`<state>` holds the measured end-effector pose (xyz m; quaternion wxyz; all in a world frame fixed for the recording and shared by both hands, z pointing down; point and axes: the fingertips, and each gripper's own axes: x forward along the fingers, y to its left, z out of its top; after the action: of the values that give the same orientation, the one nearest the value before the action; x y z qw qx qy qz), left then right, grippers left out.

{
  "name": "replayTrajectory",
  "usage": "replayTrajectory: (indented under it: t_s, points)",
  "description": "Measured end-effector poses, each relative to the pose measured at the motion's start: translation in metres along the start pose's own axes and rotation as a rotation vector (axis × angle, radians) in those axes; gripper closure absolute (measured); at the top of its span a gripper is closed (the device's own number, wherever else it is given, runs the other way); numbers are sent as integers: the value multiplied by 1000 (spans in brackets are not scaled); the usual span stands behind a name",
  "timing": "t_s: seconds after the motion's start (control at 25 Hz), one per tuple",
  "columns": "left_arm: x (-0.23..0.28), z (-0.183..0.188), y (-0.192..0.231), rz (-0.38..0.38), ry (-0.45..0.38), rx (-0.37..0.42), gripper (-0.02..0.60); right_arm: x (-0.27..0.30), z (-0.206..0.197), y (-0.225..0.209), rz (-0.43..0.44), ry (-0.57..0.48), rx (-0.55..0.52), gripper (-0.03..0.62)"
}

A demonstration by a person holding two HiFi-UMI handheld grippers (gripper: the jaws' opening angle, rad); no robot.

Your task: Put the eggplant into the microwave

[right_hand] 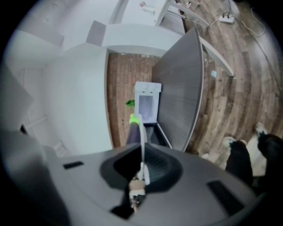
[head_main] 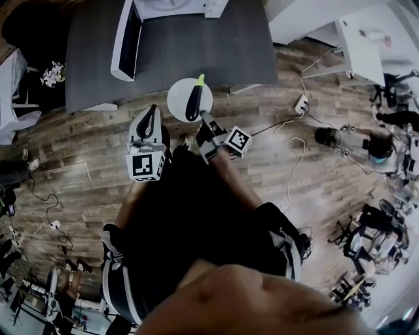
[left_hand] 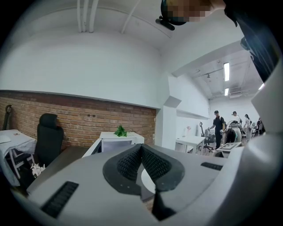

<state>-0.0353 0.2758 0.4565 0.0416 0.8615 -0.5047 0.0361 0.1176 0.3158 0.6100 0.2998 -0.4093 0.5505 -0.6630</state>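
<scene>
Dark eggplant on plate — microwave open.

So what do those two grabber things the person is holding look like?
Both are chunky grey plastic. The left gripper and the right gripper each have two black jaws, and the left one's pads look bumpy. Each carries a white cube with black square markers. The person's clothes are dark.
</scene>
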Motion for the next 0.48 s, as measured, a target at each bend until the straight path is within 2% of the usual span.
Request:
replayTrajectory:
  t_s: [0.16, 0.48]
  points:
    - [7, 2, 3, 5, 10, -18, 546, 5, 2, 1, -5, -1, -7, 554]
    - [47, 11, 33, -4, -32, -27, 546, 40, 19, 12, -1, -24, -12, 554]
